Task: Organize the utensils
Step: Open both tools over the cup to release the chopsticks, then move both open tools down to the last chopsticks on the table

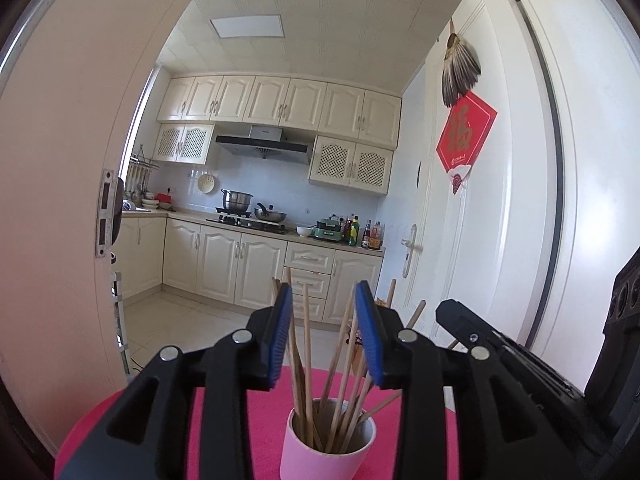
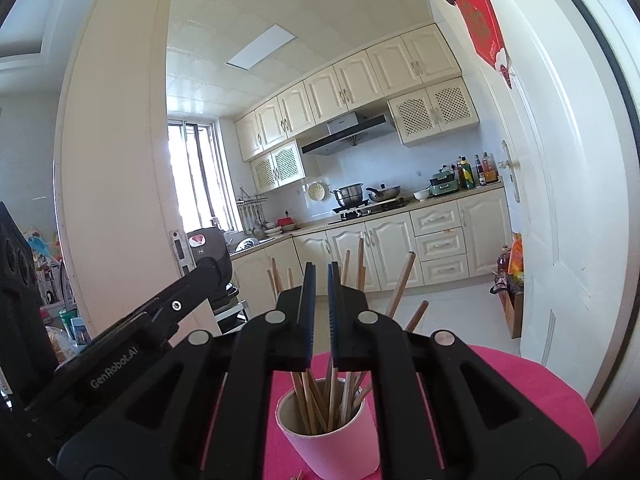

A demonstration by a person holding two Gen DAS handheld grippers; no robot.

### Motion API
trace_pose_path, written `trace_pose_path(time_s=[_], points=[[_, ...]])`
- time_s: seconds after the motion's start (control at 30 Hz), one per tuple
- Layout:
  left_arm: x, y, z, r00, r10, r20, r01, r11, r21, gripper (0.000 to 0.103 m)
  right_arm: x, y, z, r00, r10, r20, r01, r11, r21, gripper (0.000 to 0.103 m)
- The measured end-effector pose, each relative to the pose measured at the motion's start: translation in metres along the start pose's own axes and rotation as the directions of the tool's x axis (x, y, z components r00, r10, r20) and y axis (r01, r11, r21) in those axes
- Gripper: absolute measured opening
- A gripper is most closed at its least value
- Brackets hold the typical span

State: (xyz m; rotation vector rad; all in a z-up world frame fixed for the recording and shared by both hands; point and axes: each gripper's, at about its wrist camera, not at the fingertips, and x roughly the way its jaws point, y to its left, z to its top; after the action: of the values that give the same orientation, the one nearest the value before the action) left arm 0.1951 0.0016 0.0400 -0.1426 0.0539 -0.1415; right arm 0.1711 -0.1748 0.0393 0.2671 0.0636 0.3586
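Note:
A pink cup (image 1: 324, 450) stands on a round pink table (image 1: 248, 412) and holds several wooden chopsticks (image 1: 307, 360) that fan upward. My left gripper (image 1: 325, 300) is open above the cup, its blue pads on either side of the chopstick tops, touching none that I can see. In the right wrist view the same cup (image 2: 332, 436) holds the chopsticks (image 2: 400, 284). My right gripper (image 2: 321, 280) has a narrow gap between its pads and holds nothing visible. The right gripper's body also shows at the right of the left wrist view (image 1: 500, 344).
Beyond the table an open doorway leads into a kitchen with cream cabinets (image 1: 240, 264). A white door (image 1: 480, 200) with a red hanging stands at the right. The left gripper's body (image 2: 132, 340) sits close at the left of the right wrist view. A small wooden piece (image 2: 298, 476) lies on the table.

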Motion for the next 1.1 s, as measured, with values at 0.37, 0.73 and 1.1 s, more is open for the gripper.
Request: trace_pose_path(time_s=[0.37, 0.73, 1.1], points=[[-0.05, -0.007, 0.004, 0.997, 0.066, -0.05, -0.063, 0.997, 0.051, 0.056, -0.045, 0.017, -0.003, 0.999, -0.022, -0.038, 0.021, 1.0, -0.022, 0.007], [-0.064, 0.006, -0.023, 0.952, 0.102, -0.29, -0.099, 0.995, 0.025, 0.068, -0.076, 0.024, -0.027, 0.989, -0.076, -0.125, 0.073, 0.997, -0.034, 0.031], [-0.049, 0.029, -0.098, 0.752, 0.093, -0.652, -0.113, 0.993, 0.011, 0.068, -0.081, 0.018, -0.07, 0.947, -0.115, -0.299, 0.108, 0.993, -0.038, 0.053]])
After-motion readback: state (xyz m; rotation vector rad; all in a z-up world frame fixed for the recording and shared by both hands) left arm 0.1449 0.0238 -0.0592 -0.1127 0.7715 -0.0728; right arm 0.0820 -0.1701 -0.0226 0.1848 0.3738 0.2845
